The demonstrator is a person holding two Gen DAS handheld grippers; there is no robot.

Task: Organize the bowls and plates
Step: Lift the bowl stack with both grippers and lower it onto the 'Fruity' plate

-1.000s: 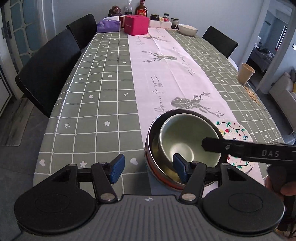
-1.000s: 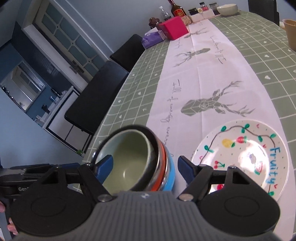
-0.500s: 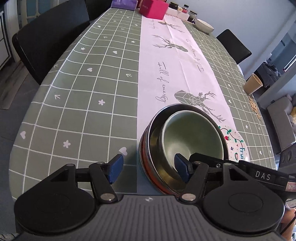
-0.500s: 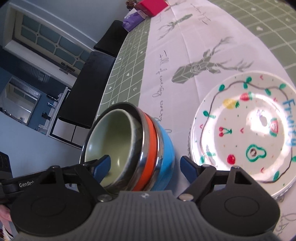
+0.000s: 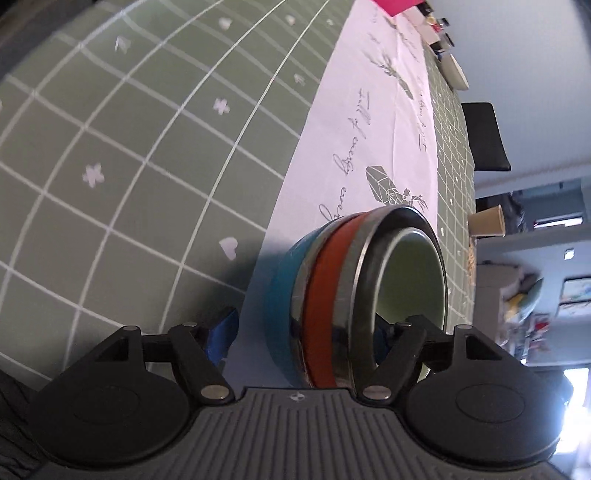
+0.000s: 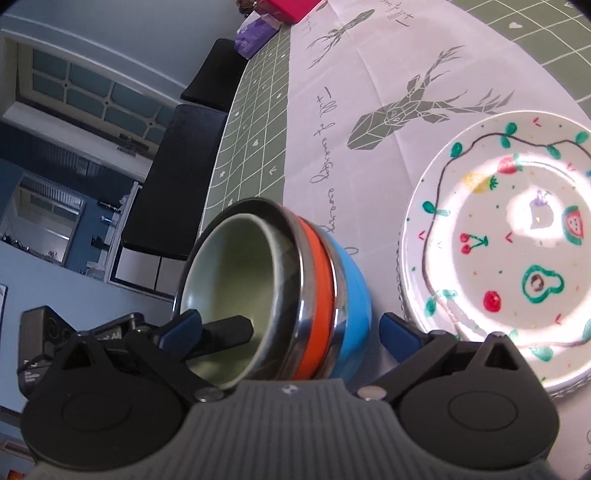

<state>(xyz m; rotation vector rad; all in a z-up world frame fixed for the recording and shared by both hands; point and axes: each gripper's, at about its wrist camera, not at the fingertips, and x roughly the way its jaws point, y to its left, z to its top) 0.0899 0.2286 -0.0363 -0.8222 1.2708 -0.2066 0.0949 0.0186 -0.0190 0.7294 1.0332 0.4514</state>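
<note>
A nested stack of bowls (image 5: 325,302) stands on the white runner: blue lowest, then orange with steel rims, and a pale green bowl (image 6: 229,291) inside. My left gripper (image 5: 301,334) straddles the stack's wall, one pad (image 5: 221,332) outside and apart from the blue bowl, the other inside the green bowl. Its jaws are opening. My right gripper (image 6: 290,328) straddles the opposite wall, with its outer pad (image 6: 399,332) clear of the blue bowl, and its jaws are also opening. A fruit-painted plate (image 6: 498,240) lies just right of the stack.
The table has a green checked cloth (image 5: 129,147) under the deer-print runner. A paper cup (image 5: 487,220) and a black chair (image 5: 484,136) are at the right side. A white bowl (image 5: 456,70) and a purple tissue pack (image 6: 255,31) sit at the far end. More black chairs (image 6: 177,177) line the left.
Both grippers have rolled and their jaws have widened away from the stack's walls. The left gripper has sunk lower, so it now sees the stack's side. The stack has come closer beside the plate.
</note>
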